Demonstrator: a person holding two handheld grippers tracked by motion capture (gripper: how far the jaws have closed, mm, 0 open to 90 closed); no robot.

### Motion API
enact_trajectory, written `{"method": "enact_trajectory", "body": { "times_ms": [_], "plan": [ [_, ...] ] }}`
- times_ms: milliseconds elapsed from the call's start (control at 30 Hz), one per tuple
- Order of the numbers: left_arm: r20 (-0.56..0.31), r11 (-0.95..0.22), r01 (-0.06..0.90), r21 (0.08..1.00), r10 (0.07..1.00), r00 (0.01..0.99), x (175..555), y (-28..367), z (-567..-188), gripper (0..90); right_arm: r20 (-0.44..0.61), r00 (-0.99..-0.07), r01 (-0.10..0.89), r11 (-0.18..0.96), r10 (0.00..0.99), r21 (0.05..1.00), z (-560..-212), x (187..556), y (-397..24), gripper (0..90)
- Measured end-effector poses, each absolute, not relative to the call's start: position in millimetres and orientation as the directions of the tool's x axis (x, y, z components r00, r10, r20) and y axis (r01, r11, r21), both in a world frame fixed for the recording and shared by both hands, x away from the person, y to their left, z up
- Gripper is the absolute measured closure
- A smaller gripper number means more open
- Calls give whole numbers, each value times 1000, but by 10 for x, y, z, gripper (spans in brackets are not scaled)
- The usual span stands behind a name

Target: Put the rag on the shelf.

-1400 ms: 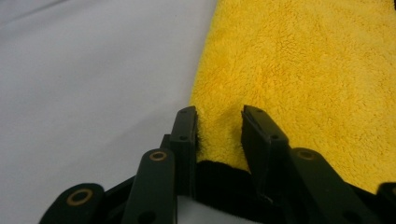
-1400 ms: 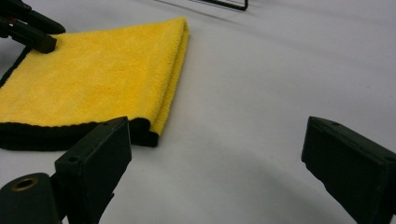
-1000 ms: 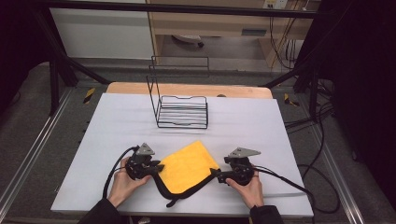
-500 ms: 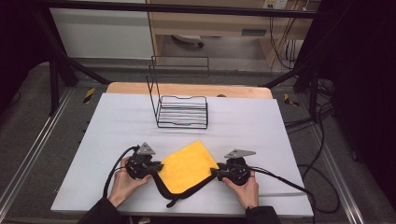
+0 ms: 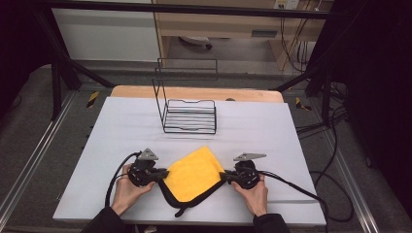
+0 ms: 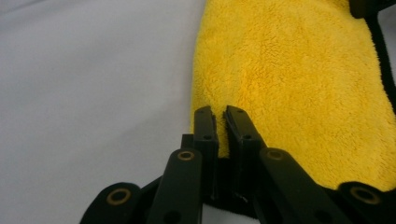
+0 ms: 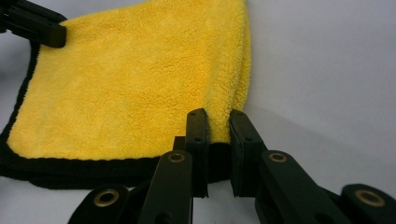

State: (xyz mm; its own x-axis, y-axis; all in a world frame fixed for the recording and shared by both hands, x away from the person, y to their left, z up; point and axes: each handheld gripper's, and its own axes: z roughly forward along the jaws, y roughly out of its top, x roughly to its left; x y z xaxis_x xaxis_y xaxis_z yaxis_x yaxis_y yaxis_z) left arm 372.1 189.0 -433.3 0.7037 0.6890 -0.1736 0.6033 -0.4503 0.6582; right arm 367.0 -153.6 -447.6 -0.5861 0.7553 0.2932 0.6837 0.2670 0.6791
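The right gripper (image 5: 224,175) has just closed — pinching the yellow cloth (image 5: 193,174).

No readable text — none anywhere

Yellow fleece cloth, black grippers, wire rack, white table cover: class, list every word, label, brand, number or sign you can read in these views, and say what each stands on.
No text can be read.
Yellow fleece cloth with black edging: no label visible.
Black wire rack: no writing.
Left gripper and right gripper: no markings visible; both are clamped on the cloth.
White table cover: plain.
Pale tag on the wooden shelf behind the table: too small and blurred to read.
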Motion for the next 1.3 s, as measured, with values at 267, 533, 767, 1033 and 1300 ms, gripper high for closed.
{"method": "enact_trajectory", "body": {
  "times_ms": [267,533,767,1033,1300],
  "plan": [
    [-187,-419,628,655,716,673,3466,1939,-4292,833,225,-633,636,332,741,696,-4386,3898,-1406,806],
    [-154,-416,637,648,748,646,3295,1920,-4273,833,187,-681,598,390,708,700,-4421,4098,-1254,800],
    [-125,-442,604,664,730,672,3308,1947,-4297,732,150,-678,555,367,719,746,-4403,4081,-1285,623],
    [-79,-430,536,726,722,687,3594,1997,-4098,370,121,-670,520,346,732,781,-4324,3883,-1495,311],
    [-103,-442,552,708,708,699,4013,1770,-4116,232,132,-648,525,315,750,791,-4372,3724,-1694,149]
  ]
}}
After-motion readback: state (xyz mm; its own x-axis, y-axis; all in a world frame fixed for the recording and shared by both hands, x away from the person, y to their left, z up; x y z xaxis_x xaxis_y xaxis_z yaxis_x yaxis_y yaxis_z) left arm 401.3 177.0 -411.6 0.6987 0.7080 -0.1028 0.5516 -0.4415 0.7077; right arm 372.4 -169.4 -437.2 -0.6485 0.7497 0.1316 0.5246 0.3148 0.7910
